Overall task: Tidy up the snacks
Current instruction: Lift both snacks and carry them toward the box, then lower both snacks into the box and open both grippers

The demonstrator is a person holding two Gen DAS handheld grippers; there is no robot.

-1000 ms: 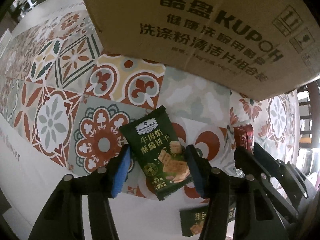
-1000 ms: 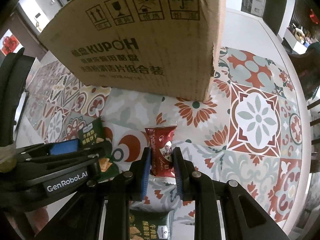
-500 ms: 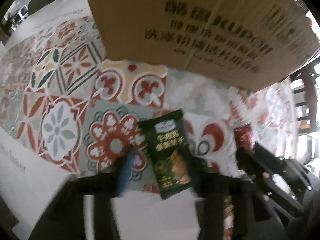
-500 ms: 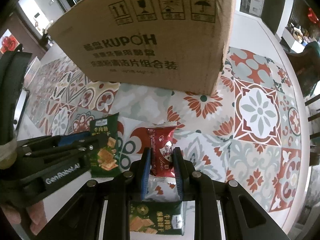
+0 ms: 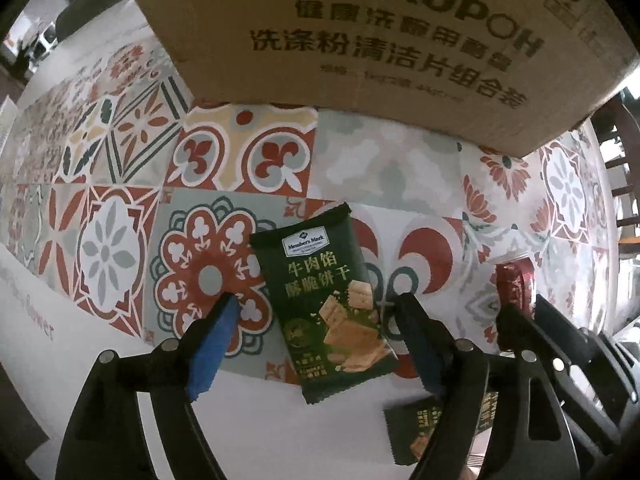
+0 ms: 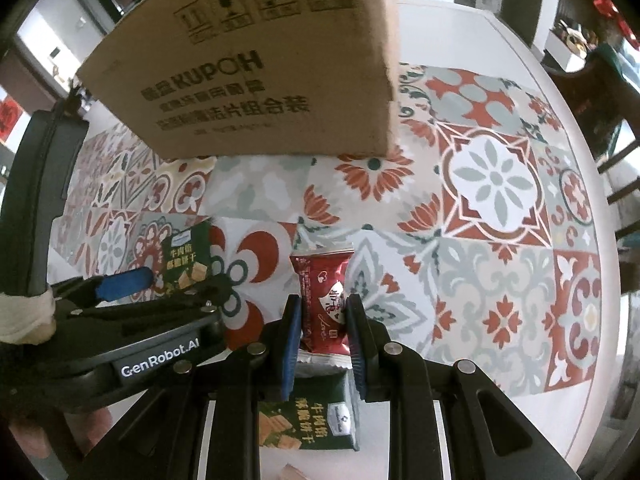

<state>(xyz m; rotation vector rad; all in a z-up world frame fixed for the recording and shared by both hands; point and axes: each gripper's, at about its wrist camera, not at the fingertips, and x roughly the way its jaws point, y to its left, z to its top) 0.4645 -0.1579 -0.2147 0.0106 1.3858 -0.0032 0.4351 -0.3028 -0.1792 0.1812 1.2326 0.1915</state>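
A dark green cracker packet (image 5: 326, 306) lies flat on the patterned tablecloth, between the fingers of my open left gripper (image 5: 316, 312), which stands wide around it without touching. It also shows in the right wrist view (image 6: 186, 258). My right gripper (image 6: 322, 312) is shut on a red candy packet (image 6: 324, 298), held upright off the table; it shows in the left wrist view (image 5: 514, 282) too. A second green cracker packet (image 6: 310, 420) lies below the right gripper, with a white packet (image 6: 320, 360) just above it.
A large brown cardboard box (image 5: 380, 40) printed KUPOH stands behind the snacks, also in the right wrist view (image 6: 256, 68). The round table's white rim (image 6: 576, 128) curves at the right. Dark chairs (image 6: 600, 92) stand beyond it.
My left gripper has drawn back and opened wider around the green packet, which lies flat on the table. The right gripper has pulled back and up a little, holding the red packet.
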